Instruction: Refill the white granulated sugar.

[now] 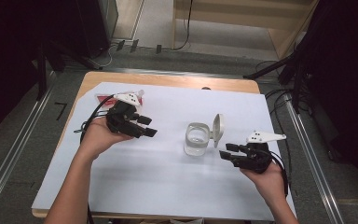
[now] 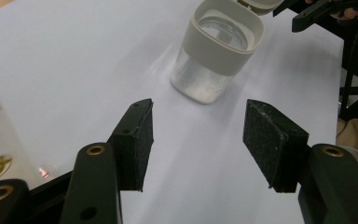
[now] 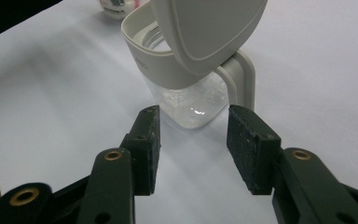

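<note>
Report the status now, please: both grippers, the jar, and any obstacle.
Left gripper open, empty, left of jar. Right gripper open, empty, close by lid side. Clear jar upright on white sheet, hinged lid open. Nothing in the way.

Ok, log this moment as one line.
jar: upright, lid flipped open | left gripper: open, empty | right gripper: open, empty, near jar
</note>
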Action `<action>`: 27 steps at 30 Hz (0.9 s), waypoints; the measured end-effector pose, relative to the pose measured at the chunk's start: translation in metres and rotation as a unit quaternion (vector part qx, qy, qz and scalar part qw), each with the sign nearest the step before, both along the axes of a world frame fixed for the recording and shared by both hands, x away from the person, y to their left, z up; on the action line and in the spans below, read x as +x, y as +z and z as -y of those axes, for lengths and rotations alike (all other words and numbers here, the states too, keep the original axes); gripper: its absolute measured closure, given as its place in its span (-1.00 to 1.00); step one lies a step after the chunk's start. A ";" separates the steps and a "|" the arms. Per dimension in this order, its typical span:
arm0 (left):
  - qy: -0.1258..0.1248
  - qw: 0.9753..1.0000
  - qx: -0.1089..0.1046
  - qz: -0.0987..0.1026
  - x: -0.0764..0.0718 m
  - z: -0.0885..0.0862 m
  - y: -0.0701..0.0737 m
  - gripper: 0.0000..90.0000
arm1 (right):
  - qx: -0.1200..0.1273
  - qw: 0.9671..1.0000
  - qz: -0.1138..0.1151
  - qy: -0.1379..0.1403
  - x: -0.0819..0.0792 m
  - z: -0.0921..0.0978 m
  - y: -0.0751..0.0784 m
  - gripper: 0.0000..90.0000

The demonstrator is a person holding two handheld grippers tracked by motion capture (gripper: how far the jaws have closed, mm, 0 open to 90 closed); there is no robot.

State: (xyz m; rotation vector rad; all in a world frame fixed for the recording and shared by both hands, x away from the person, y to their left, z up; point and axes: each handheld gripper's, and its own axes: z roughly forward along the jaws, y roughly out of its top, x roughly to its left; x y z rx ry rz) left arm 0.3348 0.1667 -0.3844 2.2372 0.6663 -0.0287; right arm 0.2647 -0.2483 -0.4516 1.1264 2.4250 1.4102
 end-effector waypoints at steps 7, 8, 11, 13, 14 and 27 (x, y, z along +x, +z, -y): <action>0.018 1.000 0.002 0.002 -0.002 -0.017 0.000 -0.04 | -0.002 1.000 -0.001 0.004 0.003 -0.003 0.000 0.19; 0.020 1.000 0.001 0.000 -0.002 -0.019 0.000 -0.04 | -0.003 1.000 -0.003 0.004 0.003 -0.003 0.000 0.19; 0.026 1.000 0.006 0.001 -0.003 -0.026 -0.001 -0.05 | -0.003 1.000 -0.003 0.005 0.005 -0.004 -0.001 0.19; 0.033 0.999 0.006 0.001 -0.004 -0.031 0.000 -0.05 | -0.004 1.000 -0.002 0.006 0.006 -0.004 0.000 0.19; 0.036 0.999 0.004 0.000 -0.004 -0.033 -0.001 -0.05 | -0.004 1.000 -0.002 0.006 0.006 -0.004 0.000 0.19; 0.068 0.998 0.001 0.007 -0.009 -0.063 0.001 -0.06 | -0.007 1.000 -0.004 0.008 0.010 -0.006 0.000 0.17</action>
